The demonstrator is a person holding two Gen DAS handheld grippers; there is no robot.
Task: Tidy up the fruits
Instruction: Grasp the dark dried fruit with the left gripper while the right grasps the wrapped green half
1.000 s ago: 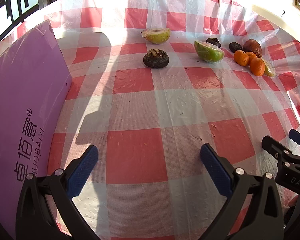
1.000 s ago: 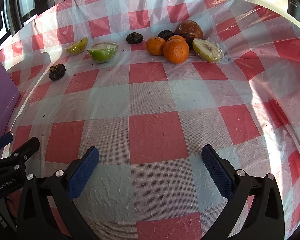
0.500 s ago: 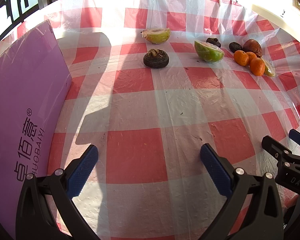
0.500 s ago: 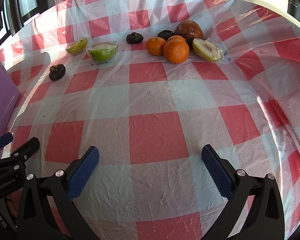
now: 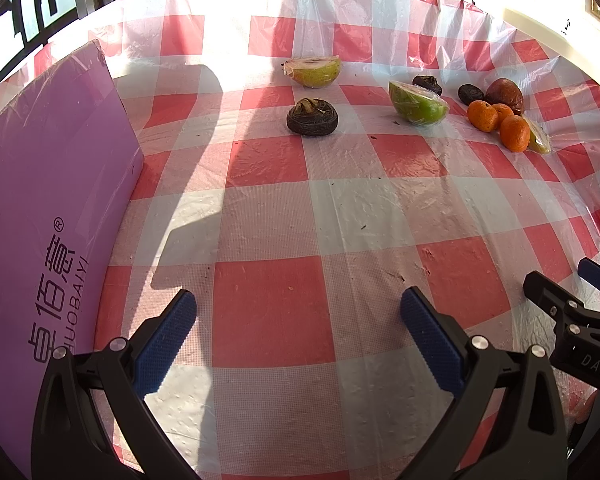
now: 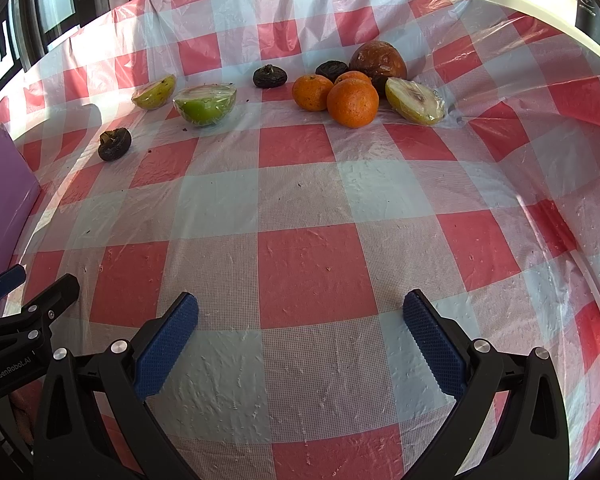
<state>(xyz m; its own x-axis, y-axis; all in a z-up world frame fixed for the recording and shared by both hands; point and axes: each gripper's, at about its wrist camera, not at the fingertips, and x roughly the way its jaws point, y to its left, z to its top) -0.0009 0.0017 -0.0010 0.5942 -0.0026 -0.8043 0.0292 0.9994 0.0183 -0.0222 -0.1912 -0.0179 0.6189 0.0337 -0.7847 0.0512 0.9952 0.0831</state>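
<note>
Sitting bunched just beside the brown fruit, the oranges (round, touching) risk rolling away if nudged, since left gripper and right gripper hover released, empty, well short over the slick checked tablecloth.

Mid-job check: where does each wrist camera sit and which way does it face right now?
Left wrist: low over the checked tablecloth, facing the dark fruit; open left gripper below, purple box beside it.
Right wrist: low, facing the oranges; open right gripper below.
Shared: both show the green wrapped half and each other's gripper.
</note>
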